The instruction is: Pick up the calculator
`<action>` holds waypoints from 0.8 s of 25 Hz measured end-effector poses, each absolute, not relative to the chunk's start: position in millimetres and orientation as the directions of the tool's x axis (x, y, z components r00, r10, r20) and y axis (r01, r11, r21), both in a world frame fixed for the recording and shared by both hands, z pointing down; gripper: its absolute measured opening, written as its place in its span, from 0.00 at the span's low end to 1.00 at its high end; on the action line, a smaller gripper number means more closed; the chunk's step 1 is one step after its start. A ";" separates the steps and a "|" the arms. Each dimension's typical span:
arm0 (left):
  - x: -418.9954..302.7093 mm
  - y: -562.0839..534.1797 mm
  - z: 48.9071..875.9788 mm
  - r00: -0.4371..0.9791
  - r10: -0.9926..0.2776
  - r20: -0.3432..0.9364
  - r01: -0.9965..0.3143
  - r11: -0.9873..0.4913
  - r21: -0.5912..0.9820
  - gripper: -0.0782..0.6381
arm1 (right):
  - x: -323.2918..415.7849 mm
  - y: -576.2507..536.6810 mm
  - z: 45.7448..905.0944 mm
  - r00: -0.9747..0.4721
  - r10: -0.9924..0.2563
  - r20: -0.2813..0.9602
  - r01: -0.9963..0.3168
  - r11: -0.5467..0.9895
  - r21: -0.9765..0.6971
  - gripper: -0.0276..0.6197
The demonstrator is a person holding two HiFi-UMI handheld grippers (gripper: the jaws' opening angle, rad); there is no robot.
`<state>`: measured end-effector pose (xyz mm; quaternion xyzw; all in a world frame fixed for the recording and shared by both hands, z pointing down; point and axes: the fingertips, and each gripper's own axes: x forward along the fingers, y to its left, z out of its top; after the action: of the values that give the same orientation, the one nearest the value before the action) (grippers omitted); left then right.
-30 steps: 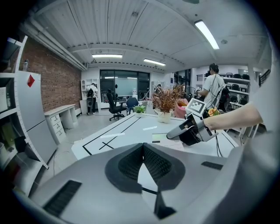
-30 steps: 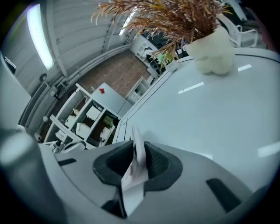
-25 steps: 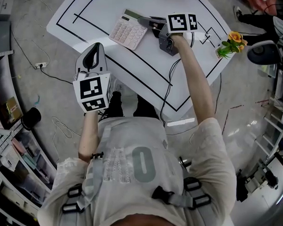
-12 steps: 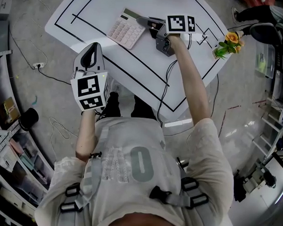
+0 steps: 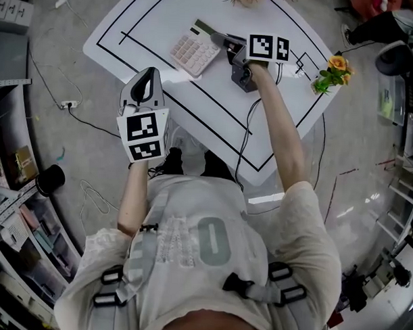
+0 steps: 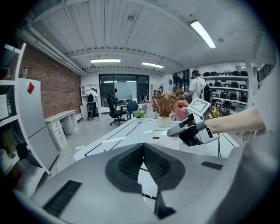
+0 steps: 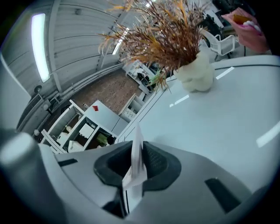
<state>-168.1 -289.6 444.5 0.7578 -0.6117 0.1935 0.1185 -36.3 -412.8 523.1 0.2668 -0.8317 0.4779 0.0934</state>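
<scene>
Potted plant point(image 7: 197, 72) beyond calculator point(image 5: 195, 51); flowers point(image 5: 333, 69) apparently well aside.

Bright, even light pouring from the ceiling strip lights point(image 6: 202, 33); glare streaks the white table point(image 7: 227, 113); fisheye edges dark, bent.

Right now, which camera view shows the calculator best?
The head view: the calculator shows nearly its whole keypad. The left gripper view shows it small, under the right gripper. The right gripper view shows only a thin edge between the jaws.
</scene>
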 end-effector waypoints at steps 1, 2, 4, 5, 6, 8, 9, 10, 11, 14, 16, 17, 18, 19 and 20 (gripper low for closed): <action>-167.6 -290.2 437.8 0.176 -0.888 0.425 -0.973 -0.223 -0.062 0.14 | -33.4 -413.8 514.5 -0.830 -0.380 0.408 -0.547 0.406 -0.733 0.15; -166.9 -290.7 430.9 0.176 -0.895 0.410 -0.973 -0.221 -0.066 0.14 | -29.6 -414.3 505.2 -0.818 -0.409 0.406 -0.562 0.411 -0.718 0.15; -165.4 -290.5 416.7 0.176 -0.909 0.379 -0.973 -0.219 -0.073 0.14 | -21.7 -413.8 484.3 -0.793 -0.466 0.393 -0.589 0.420 -0.690 0.15; -164.6 -289.5 409.6 0.176 -0.915 0.363 -0.973 -0.217 -0.076 0.14 | -18.1 -412.5 472.6 -0.781 -0.494 0.382 -0.600 0.426 -0.677 0.15; -163.8 -287.6 402.6 0.176 -0.921 0.347 -0.973 -0.215 -0.079 0.14 | -14.7 -410.1 460.4 -0.769 -0.522 0.370 -0.612 0.433 -0.662 0.15; -162.5 -282.2 389.5 0.175 -0.931 0.320 -0.974 -0.212 -0.084 0.14 | -8.6 -401.9 435.7 -0.736 -0.576 0.355 -0.650 0.456 -0.608 0.15; -161.9 -279.6 383.0 0.176 -0.935 0.307 -0.974 -0.211 -0.086 0.14 | -6.7 -396.5 423.3 -0.718 -0.602 0.349 -0.673 0.475 -0.566 0.15; -161.2 -277.4 375.9 0.177 -0.940 0.292 -0.974 -0.210 -0.087 0.14 | -6.1 -390.2 410.9 -0.702 -0.625 0.340 -0.695 0.499 -0.517 0.15; -160.5 -275.3 368.2 0.179 -0.945 0.274 -0.974 -0.210 -0.089 0.14 | -6.8 -382.8 398.6 -0.690 -0.645 0.329 -0.712 0.525 -0.466 0.15; -159.4 -268.1 341.9 0.180 -0.959 0.217 -0.975 -0.203 -0.086 0.14 | -11.8 -354.7 363.1 -0.660 -0.698 0.277 -0.748 0.578 -0.327 0.15; -158.2 -262.9 324.6 0.181 -0.966 0.187 -0.977 -0.199 -0.082 0.14 | -13.8 -333.0 340.7 -0.628 -0.741 0.235 -0.777 0.585 -0.232 0.15; -156.4 -260.0 317.6 0.186 -0.968 0.170 -0.976 -0.202 -0.084 0.14 | -14.0 -321.1 331.4 -0.608 -0.764 0.218 -0.794 0.582 -0.177 0.15; -154.2 -257.4 311.4 0.192 -0.970 0.152 -0.974 -0.207 -0.088 0.14 | -14.1 -309.3 322.9 -0.586 -0.785 0.201 -0.810 0.574 -0.120 0.15; -152.2 -255.3 305.8 0.197 -0.971 0.137 -0.973 -0.210 -0.093 0.14 | -14.5 -298.0 315.0 -0.566 -0.803 0.185 -0.823 0.565 -0.066 0.15; -150.8 -253.3 301.0 0.200 -0.972 0.126 -0.972 -0.212 -0.097 0.14 | -15.6 -287.2 308.0 -0.551 -0.817 0.170 -0.831 0.556 -0.020 0.15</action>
<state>-150.8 -253.3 301.0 0.7745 -0.6276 0.0797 0.0021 -15.6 -287.2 308.0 0.4686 -0.8792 0.0490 0.0705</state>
